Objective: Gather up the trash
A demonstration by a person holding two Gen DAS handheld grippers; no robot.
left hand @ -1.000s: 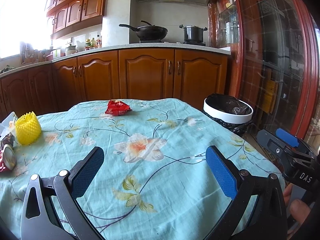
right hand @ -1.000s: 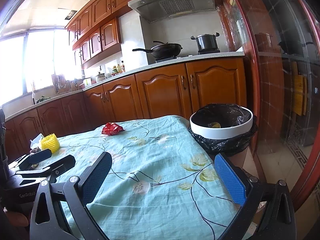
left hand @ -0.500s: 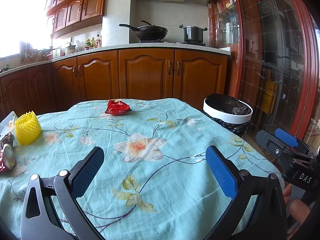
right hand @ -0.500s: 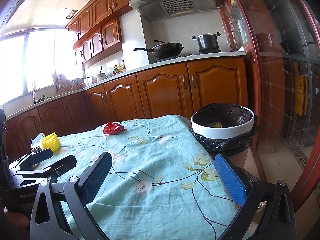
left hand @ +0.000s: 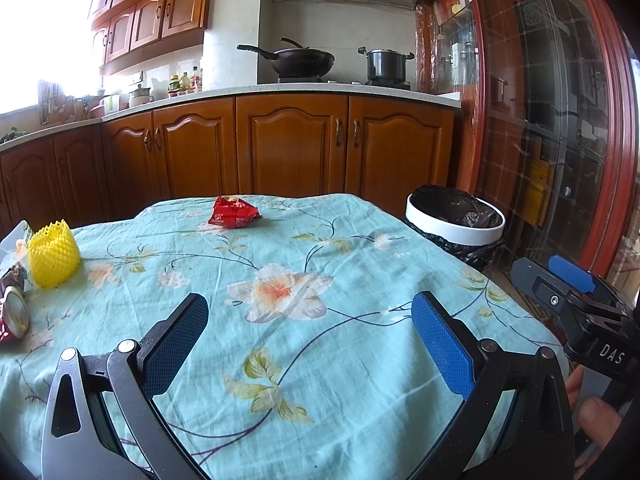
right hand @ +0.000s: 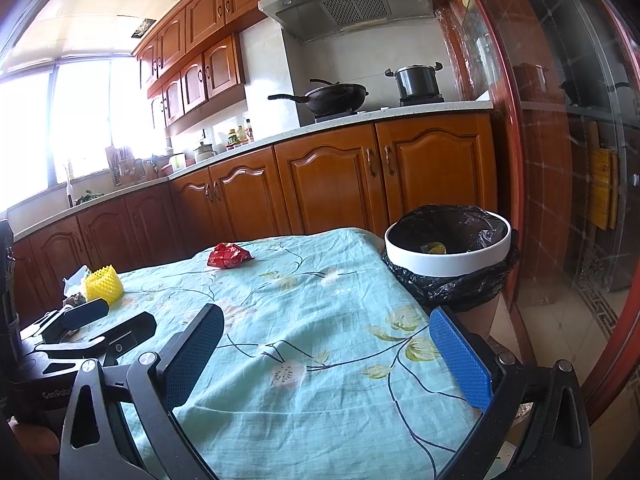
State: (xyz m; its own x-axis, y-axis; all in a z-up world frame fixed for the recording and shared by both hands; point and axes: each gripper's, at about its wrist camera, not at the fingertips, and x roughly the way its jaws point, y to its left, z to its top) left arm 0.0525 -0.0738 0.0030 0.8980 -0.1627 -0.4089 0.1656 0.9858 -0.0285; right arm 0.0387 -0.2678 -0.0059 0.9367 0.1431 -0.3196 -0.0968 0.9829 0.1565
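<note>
One yellow scrap (right hand: 434,247) inside bin (right hand: 448,264), right view only.

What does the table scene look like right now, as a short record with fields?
surface: table with teal floral cloth
trash on table: red wrapper at far edge; yellow foam net and crushed can on the left
bin: white-rimmed bin with black bag, beside table's right side
left tongs: open, empty
right tongs: open, empty

The left gripper (left hand: 306,330) and right gripper (right hand: 326,346) hang side by side (both level, pointing forward), blue-padded fingers spread wide apart, nothing between them.
</note>
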